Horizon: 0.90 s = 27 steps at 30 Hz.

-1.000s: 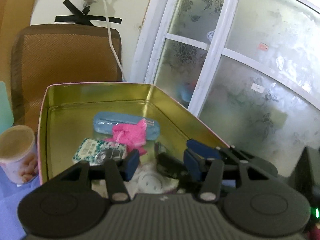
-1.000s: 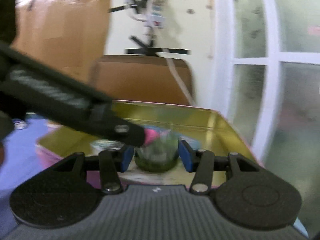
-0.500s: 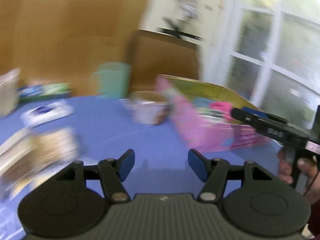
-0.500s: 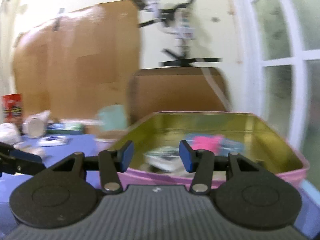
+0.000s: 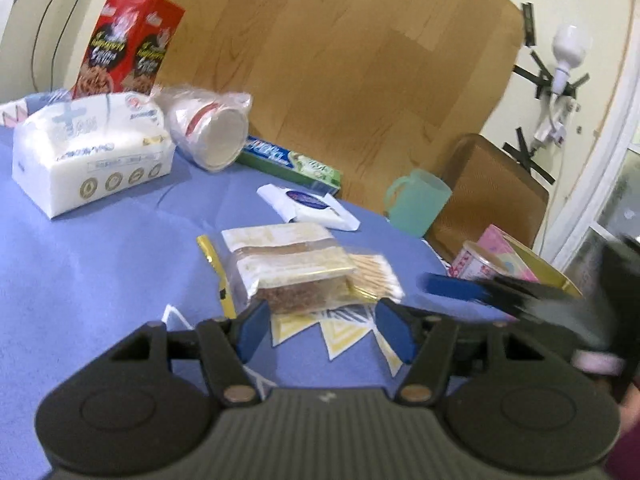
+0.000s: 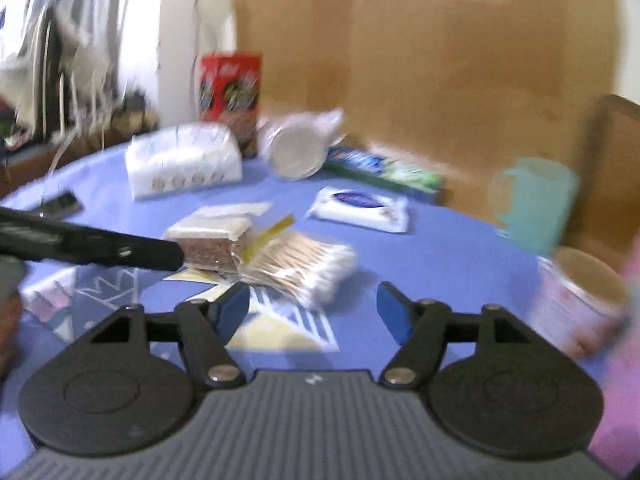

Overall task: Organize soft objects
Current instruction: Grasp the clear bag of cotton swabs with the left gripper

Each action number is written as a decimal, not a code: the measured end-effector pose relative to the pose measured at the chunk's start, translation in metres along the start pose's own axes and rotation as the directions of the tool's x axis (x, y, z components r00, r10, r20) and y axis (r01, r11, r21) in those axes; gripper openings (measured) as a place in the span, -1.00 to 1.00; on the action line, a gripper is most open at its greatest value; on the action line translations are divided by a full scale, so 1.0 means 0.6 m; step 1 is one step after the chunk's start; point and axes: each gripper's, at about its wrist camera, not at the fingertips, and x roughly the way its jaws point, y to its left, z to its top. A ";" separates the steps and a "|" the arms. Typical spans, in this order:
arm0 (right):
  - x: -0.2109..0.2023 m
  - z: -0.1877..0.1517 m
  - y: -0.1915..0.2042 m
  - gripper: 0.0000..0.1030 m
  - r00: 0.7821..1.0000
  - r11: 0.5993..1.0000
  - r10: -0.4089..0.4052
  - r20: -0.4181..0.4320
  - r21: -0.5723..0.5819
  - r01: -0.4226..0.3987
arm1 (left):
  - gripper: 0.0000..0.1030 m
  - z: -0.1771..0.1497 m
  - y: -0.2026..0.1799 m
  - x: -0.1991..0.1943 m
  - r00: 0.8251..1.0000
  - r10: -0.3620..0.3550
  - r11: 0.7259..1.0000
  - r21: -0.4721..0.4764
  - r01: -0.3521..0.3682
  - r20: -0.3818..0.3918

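Observation:
My left gripper (image 5: 322, 334) is open and empty, just above the blue tablecloth (image 5: 100, 272). Right ahead of it lies a clear snack packet (image 5: 288, 268) with a bag of cotton swabs (image 5: 374, 276) beside it. My right gripper (image 6: 314, 314) is open and empty, close to the same cotton swabs (image 6: 300, 262) and snack packet (image 6: 212, 242). A white wipes pack (image 5: 306, 206) and a large tissue pack (image 5: 90, 152) lie farther back. The pink tin (image 5: 532, 260) shows at the right edge of the left wrist view.
A red cereal box (image 5: 126, 46), bagged paper cups (image 5: 208, 130), a toothpaste box (image 5: 288, 164), a teal mug (image 5: 416, 200) and a small round tub (image 5: 482, 266) stand around the table. A brown chair (image 5: 492, 196) is behind. The other gripper's arm (image 6: 88, 244) crosses the right wrist view.
Both grippers have swung left away from the pink tin and now face the items on the blue tablecloth. The right gripper, which was over a green thing in the tin, is empty and wider open.

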 end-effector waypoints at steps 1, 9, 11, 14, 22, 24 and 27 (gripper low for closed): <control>0.021 0.007 0.000 0.27 1.000 1.000 0.003 -0.028 -0.012 -0.003 | 0.21 -0.002 -0.003 0.000 1.000 0.003 1.000 0.008 -0.003 0.005; -0.029 -0.028 -0.007 -0.55 0.998 0.999 -0.038 -0.052 0.033 0.040 | 0.27 -0.007 -0.004 -0.004 1.000 -0.004 1.000 0.019 0.003 0.014; -0.065 -0.055 -0.012 -0.55 0.997 0.997 -0.058 -0.052 0.045 0.061 | 0.27 -0.008 -0.007 -0.004 1.000 -0.003 1.000 0.028 0.002 0.011; -0.140 -0.104 -0.016 -0.55 0.993 0.990 -0.113 -0.041 0.075 0.116 | 0.27 -0.009 -0.020 0.000 1.000 -0.020 0.998 0.060 0.021 -0.020; -0.255 -0.193 -0.012 0.05 0.974 0.963 -0.224 -0.024 0.151 0.225 | 0.36 -0.036 -0.159 0.056 0.938 -0.271 0.937 0.163 0.308 -0.217; -0.246 -0.194 -0.019 0.05 0.976 0.962 -0.215 -0.026 0.166 0.216 | 0.36 -0.043 -0.191 0.074 0.921 -0.287 0.919 0.196 0.343 -0.264; -0.228 -0.186 -0.023 0.06 0.978 0.964 -0.210 -0.015 0.165 0.209 | 0.36 -0.058 -0.224 0.103 0.909 -0.259 0.907 0.242 0.345 -0.326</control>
